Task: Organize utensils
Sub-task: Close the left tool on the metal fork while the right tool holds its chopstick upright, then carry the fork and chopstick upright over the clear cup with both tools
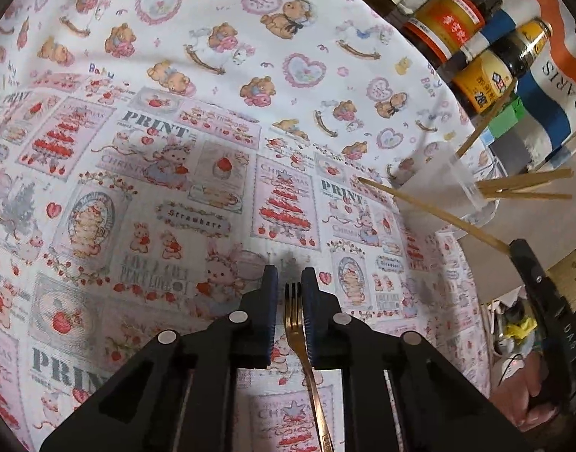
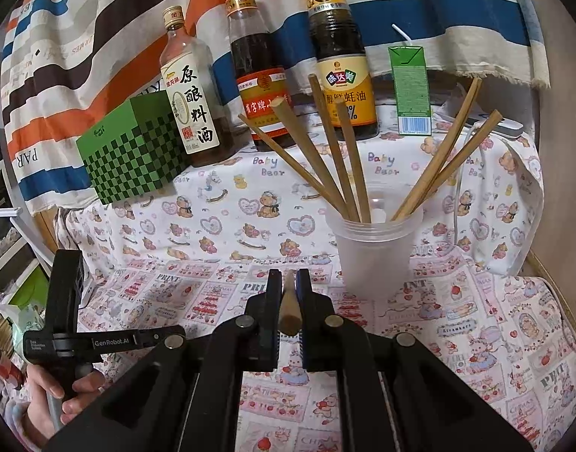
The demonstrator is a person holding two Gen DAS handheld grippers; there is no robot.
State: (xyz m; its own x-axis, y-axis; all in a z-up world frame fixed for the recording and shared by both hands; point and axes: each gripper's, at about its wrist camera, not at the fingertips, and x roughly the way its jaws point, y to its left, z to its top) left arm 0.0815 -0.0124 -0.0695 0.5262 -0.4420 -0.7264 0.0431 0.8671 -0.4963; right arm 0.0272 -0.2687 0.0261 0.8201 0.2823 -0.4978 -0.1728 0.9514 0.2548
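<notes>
The left gripper point(image 1: 288, 282) stands slack around a gold fork point(image 1: 301, 342) that touches only one pad, well left of the frosted plastic cup point(image 2: 376, 248). Lifted so, the fork could slide out. The right gripper point(image 2: 288, 282) pinches a wooden chopstick point(image 2: 289, 307) just before the cup; misaimed, it could tip the cup.

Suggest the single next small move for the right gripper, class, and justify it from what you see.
Probably carry the chopstick up over the plastic cup rim: the right gripper is shut on it, and the cup, just ahead to the right, already holds the other chopsticks.
</notes>
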